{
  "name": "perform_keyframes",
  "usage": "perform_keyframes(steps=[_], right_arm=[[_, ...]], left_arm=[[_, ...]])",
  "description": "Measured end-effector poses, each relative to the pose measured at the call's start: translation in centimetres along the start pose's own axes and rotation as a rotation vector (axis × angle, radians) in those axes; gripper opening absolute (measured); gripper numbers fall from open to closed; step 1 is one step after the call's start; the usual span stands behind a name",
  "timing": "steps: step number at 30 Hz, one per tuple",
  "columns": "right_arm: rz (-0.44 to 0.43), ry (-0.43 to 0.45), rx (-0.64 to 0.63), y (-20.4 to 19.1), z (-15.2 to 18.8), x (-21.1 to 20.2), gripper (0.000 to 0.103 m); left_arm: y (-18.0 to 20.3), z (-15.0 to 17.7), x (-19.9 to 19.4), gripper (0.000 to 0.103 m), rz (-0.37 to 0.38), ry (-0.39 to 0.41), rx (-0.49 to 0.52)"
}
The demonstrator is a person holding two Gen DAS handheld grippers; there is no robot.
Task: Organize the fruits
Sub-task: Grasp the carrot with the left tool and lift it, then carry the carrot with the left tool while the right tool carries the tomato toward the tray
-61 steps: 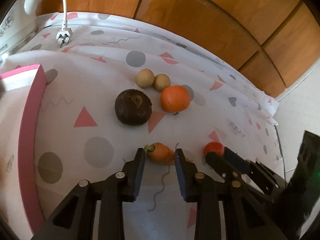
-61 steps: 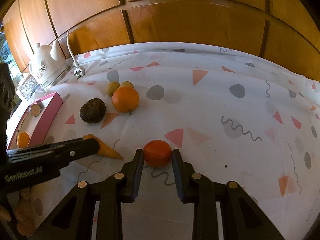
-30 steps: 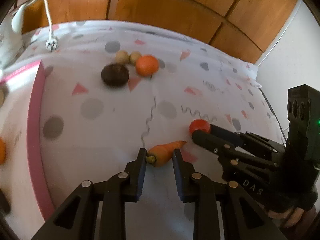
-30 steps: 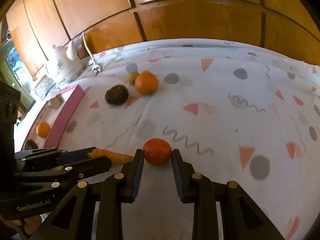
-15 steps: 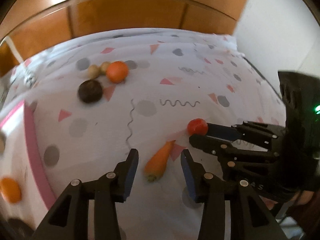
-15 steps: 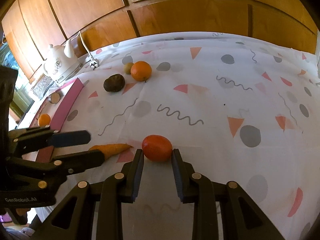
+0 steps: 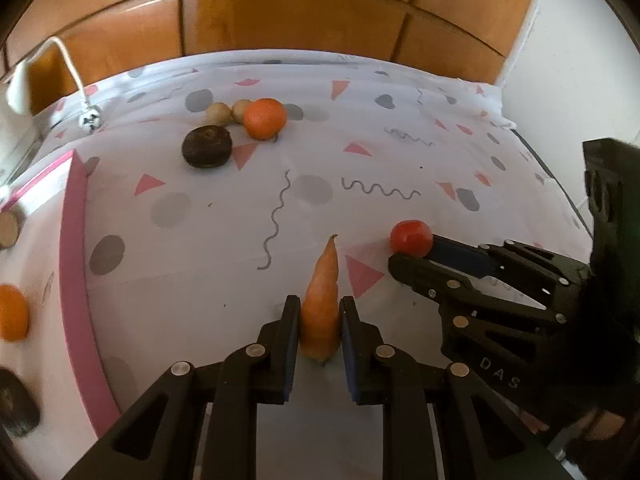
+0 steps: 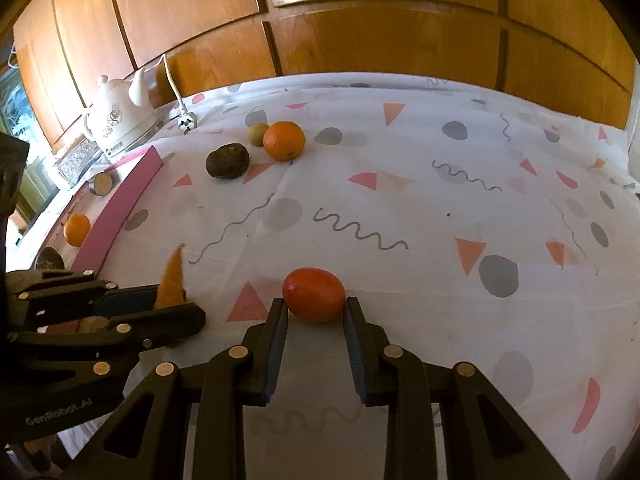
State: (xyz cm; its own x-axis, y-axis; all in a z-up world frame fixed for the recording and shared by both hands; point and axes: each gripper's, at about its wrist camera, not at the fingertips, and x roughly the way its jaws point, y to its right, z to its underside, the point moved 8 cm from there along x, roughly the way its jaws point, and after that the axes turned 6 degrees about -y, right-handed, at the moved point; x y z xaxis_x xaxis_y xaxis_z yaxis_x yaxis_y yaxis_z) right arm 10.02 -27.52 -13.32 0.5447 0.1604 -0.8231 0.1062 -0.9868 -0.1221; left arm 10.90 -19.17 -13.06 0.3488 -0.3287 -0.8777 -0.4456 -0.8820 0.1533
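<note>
**A:** What have you got in each hand?

**B:** Your left gripper (image 7: 320, 322) is clamped on the thick end of the carrot (image 7: 322, 304), whose tip points away from you toward the orange (image 7: 265, 118). Your right gripper (image 8: 314, 314) has its fingertips pressed against both sides of the tomato (image 8: 313, 289), so it looks gripped, though the contact on the right side is hard to confirm from this angle.

**A:** Where do those sit relative to the pink tray?

**B:** Take the pink tray (image 7: 74, 248) as your marker. The carrot is to the right of its pink rim, out on the patterned tablecloth (image 8: 420, 200), and the tomato is farther right again, just beside the carrot. Whether either one touches the cloth, you can't tell here.

**A:** And the rest of the produce?

**B:** Beyond the tray's far corner, on the cloth, lies a dark brown round fruit (image 7: 207, 147). The orange is just right of it, with two small tan fruits (image 7: 219, 113) touching behind. Inside the tray are a small orange fruit (image 8: 77, 229), a cut round piece (image 8: 101, 183) and a dark fruit (image 7: 14, 402) at the near end. A white kettle (image 8: 120, 120) stands past the tray's far end.
</note>
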Motion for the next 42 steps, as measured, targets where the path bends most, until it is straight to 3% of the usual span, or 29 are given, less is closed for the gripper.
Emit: perform_keyframes(steps=[8,22,31,42], right_arm=[[0.032,0.017,-0.002,-0.2,0.1,0.0,0.029],[0.087,-0.004,0.004,-0.5,0.2,-0.4,0.028],[0.05,-0.002,0.004,-2.2,0.4,-1.6,0.028],[-0.018,0.031,-0.083,-7.4,-0.9,-3.0,0.028]], left_arm=[[-0.1,0.3,-0.5,0.02,-0.05,0.05,-0.009],[-1.8,2.1,-3.3,0.02,-0.023,0.073,-0.084],[-3.4,2.0,-6.5,0.02,-0.067,0.14,-0.131],[-7.7,2.3,-10.1,0.02,-0.134,0.212,-0.238]])
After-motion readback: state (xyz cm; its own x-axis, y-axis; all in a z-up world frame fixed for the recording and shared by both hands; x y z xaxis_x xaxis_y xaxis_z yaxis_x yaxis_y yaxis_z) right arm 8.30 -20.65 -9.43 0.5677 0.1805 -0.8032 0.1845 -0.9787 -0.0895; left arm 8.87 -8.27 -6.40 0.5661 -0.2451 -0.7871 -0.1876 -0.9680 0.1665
